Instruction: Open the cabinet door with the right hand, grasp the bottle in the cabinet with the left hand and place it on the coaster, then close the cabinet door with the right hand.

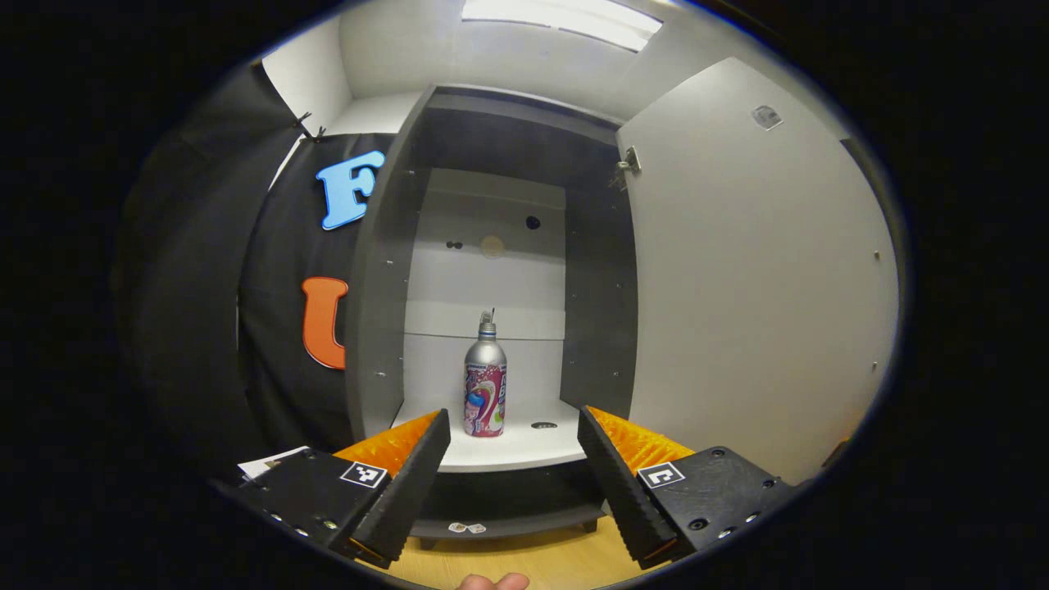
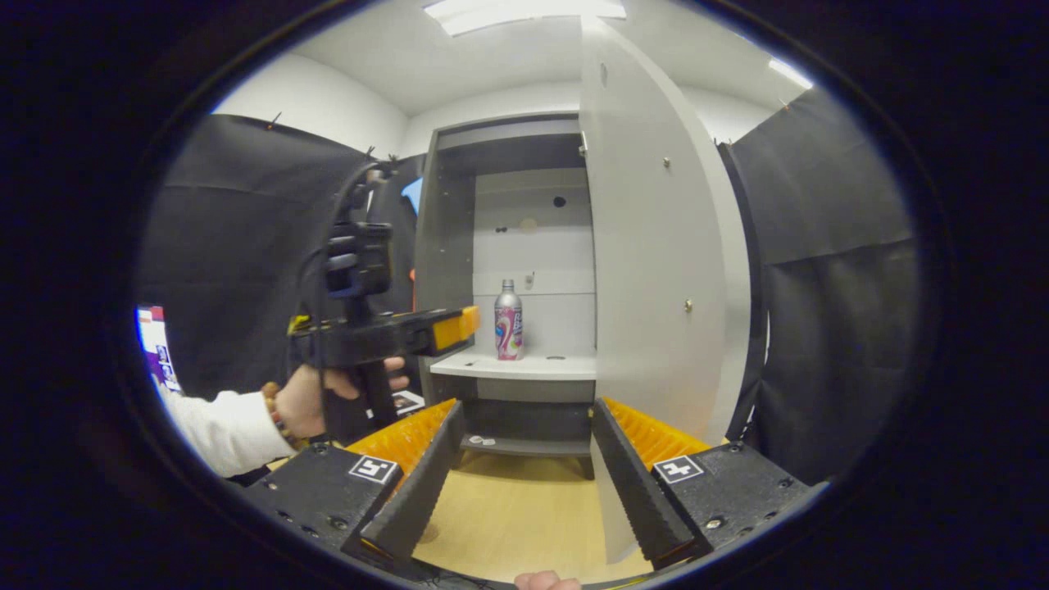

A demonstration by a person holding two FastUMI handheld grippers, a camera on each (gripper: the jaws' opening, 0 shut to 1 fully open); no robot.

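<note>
Bottle-grab time: left gripper [image 1: 512, 459] sits lower centre, fingers wide apart, empty. Silver aluminium bottle with pink label [image 1: 485, 381] stands upright mid-frame on the white cabinet shelf [image 1: 524, 451]. I'd go straight in, centred. Right gripper [image 2: 524, 475] gapes empty too.

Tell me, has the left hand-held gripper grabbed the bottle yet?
No, the bottle stands alone on the cabinet shelf, beyond the open left hand-held gripper.

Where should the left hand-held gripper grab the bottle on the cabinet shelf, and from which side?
Grip the bottle around its straight body, below the narrowing shoulder and cap. Come straight in from the front through the open cabinet: it stands upright on the white shelf, alone, with free space on both flanks, and the door is swung aside. The left hand-held gripper, open, already frames it.
</note>
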